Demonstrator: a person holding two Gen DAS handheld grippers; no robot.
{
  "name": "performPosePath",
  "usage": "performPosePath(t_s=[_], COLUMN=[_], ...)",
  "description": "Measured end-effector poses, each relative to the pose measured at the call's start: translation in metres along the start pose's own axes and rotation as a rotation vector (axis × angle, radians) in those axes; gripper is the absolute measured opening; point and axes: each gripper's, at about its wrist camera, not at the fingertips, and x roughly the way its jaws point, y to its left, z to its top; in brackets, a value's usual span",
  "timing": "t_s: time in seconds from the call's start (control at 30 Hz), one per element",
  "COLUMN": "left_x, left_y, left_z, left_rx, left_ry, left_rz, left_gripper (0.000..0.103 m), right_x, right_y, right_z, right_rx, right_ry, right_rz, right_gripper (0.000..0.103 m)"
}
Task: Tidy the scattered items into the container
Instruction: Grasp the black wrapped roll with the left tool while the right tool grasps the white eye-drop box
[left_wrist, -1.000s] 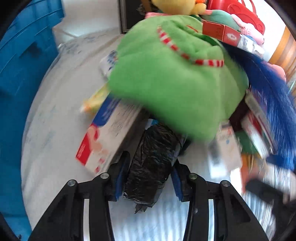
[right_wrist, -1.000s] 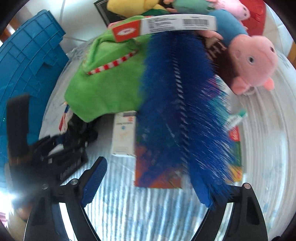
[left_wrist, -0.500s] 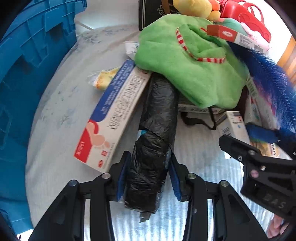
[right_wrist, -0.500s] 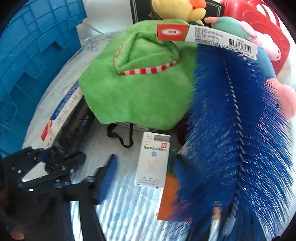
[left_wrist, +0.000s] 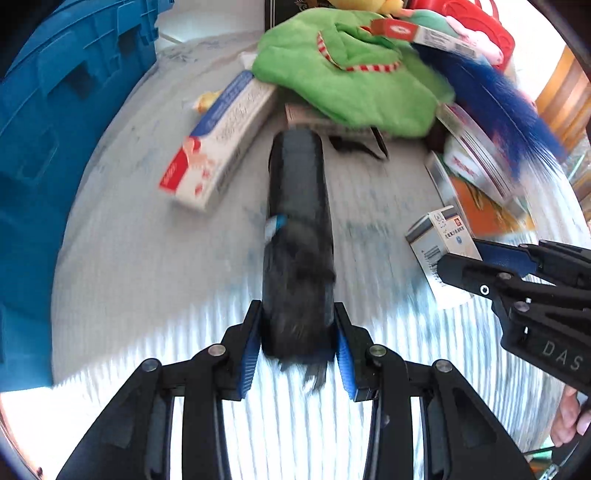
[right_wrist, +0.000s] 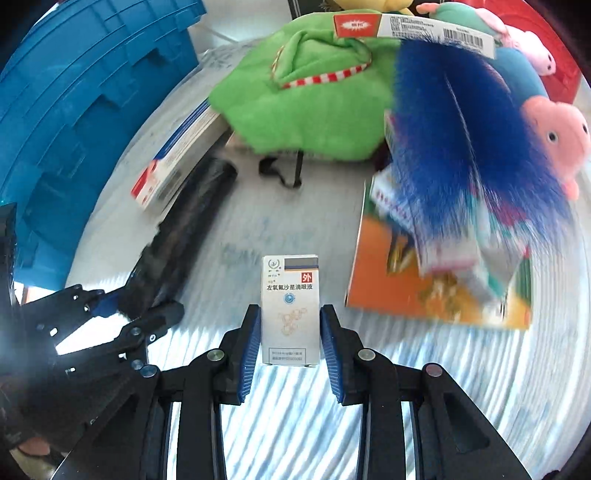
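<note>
Nearest, right gripper (right_wrist: 289, 334) clamped on the small white box (right_wrist: 290, 306), jaws just closing, pads flat on its two long sides, label facing up, probably the steadiest hold for a light carton. Alongside, left gripper (left_wrist: 298, 338) pinching the near end of the black roll (left_wrist: 298, 236), pads pressed to either side of it, the rest of the roll jutting out ahead; gripped at the end, likely so the length could be drawn clear of the heap. Beyond, long carton (left_wrist: 218, 138) lying loose on the white cloth (left_wrist: 147, 277), just left of the roll. Further right, orange booklet (right_wrist: 439, 273) flat under the blue duster (right_wrist: 469, 147), tagged handle resting over the pile. Behind, green plush (right_wrist: 314, 107) slumped over smaller boxes, pink pig (right_wrist: 554, 136) at its right. Far left, blue crate (right_wrist: 85, 110) standing beside the cloth, surely the container, both held items well short of it; inside not visible from here
</note>
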Motion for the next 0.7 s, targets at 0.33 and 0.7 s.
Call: performPosePath(t_s=[0.33, 0.7], left_x=[-0.026, 0.03], left_y=[-0.021, 0.011], left_z=[0.025, 0.039], left_rx=[-0.021, 0.01], left_ry=[-0.086, -0.065], left_rz=[0.04, 0.048], left_gripper=[0.059, 0.064], right_x=[0.0, 0.026], right_y=[-0.018, -0.001], right_z=[-0.036, -0.012], right_rx=[0.061, 0.053], right_ry=[-0.019, -0.036], right_rz=[0.007, 0.007], right_gripper=[0.062, 0.073])
